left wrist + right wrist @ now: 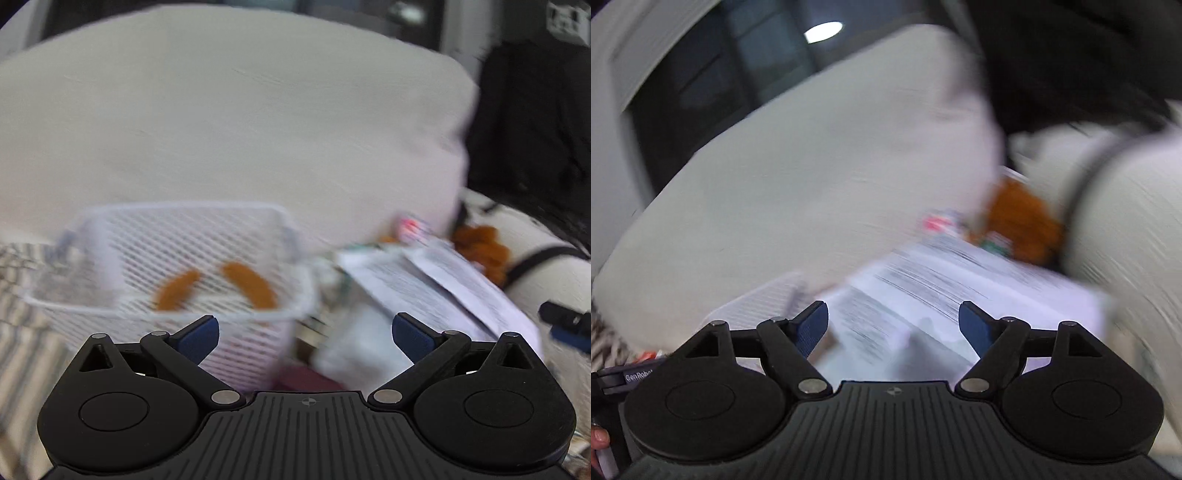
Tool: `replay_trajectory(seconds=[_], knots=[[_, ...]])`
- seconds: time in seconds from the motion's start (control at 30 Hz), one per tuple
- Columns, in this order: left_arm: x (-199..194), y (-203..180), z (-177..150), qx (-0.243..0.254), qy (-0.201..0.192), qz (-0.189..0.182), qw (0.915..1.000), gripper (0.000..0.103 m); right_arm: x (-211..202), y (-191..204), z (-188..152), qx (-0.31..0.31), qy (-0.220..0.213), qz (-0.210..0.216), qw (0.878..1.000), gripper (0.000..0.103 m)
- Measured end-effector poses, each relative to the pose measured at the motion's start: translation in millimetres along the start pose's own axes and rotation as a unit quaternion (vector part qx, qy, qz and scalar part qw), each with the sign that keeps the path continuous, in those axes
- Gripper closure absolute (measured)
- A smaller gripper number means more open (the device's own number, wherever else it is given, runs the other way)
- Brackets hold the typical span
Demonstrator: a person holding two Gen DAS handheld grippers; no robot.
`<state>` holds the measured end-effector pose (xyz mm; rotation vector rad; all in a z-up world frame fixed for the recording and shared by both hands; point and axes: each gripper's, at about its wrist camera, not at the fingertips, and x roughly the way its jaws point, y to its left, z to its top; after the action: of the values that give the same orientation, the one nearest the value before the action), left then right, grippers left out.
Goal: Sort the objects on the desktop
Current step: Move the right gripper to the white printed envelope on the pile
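Note:
Both views are blurred by motion. A white mesh basket (110, 236) holds two orange-brown pieces (251, 282) behind my left gripper (306, 334), whose jaws stand open and empty. To its right lie printed paper sheets (436, 280) over a pile of small items, with a red-and-white packet (410, 229) and a brown fuzzy object (480, 243) behind. In the right wrist view my right gripper (894, 325) is open above the printed paper sheets (942, 280), with nothing between its fingers. The brown fuzzy object (1019, 218) lies beyond them.
A big white cushion (229, 122) fills the background in both views. A cream rounded object with a black strap (546, 258) lies at the right. Striped cloth (22, 302) covers the surface at the left. A dark red item (306, 380) sits just ahead of my left gripper.

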<state>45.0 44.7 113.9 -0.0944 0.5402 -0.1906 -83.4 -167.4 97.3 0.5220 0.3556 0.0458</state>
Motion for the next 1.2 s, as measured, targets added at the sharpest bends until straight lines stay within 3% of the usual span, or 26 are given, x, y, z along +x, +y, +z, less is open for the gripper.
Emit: replay_trajectory(seconds=[0.1,0.17,0.23,0.37,0.43,0.5,0.6,0.73,0.93,1.03,1.07,1.13,1.2], knots=[[18.9,-24.2,-13.6,-0.006,0.033,-0.017,0.9993,0.000,-0.6,-22.6,-7.3,0.009,-0.016,-0.028,0.999,0.021],[23.9,-29.6,-20.9,-0.011,0.044,-0.017,0.9988,0.000,1.4,-17.4,-8.2,-0.057,-0.027,-0.059,0.996,0.021],[29.0,-31.4,-25.9,-0.022,0.055,-0.017,0.9981,0.000,-3.3,-13.9,-8.8,-0.108,-0.023,-0.056,0.992,0.022],[32.2,-29.4,-29.5,-0.033,0.074,-0.016,0.9966,0.000,7.5,-18.8,-20.7,-0.160,-0.023,-0.088,0.983,0.023],[33.1,-27.4,-22.7,-0.037,0.075,-0.017,0.9964,0.000,9.1,-35.6,-20.0,-0.119,-0.028,-0.098,0.988,0.023],[32.0,-27.8,-12.5,-0.034,0.069,-0.018,0.9969,0.000,-1.3,-56.5,-21.7,-0.030,-0.035,-0.069,0.997,0.022],[34.8,-33.8,9.4,-0.022,0.058,-0.019,0.9979,0.000,-3.6,-82.9,-23.3,0.090,-0.031,-0.046,0.994,0.019],[51.9,-48.9,41.3,-0.014,0.054,-0.034,0.9979,0.000,8.1,-95.0,-20.9,0.134,-0.016,-0.080,0.988,0.016],[93.6,-69.2,66.7,-0.006,0.098,-0.061,0.9933,0.000,38.7,-123.3,-21.7,0.268,0.023,-0.031,0.963,0.016],[108.3,-77.6,70.6,-0.001,0.103,-0.062,0.9928,0.000,41.9,-130.1,-23.4,0.310,0.008,-0.016,0.950,0.018],[112.0,-80.6,71.2,0.001,0.104,-0.062,0.9926,0.000,42.0,-130.0,-22.8,0.313,0.000,-0.012,0.950,0.019],[118.5,-87.1,72.6,0.006,0.103,-0.061,0.9928,0.000,37.7,-129.3,-22.8,0.307,-0.018,-0.001,0.952,0.031],[123.6,-92.8,74.0,0.009,0.100,-0.062,0.9930,0.000,30.6,-128.4,-23.7,0.295,-0.041,-0.007,0.955,0.032]])
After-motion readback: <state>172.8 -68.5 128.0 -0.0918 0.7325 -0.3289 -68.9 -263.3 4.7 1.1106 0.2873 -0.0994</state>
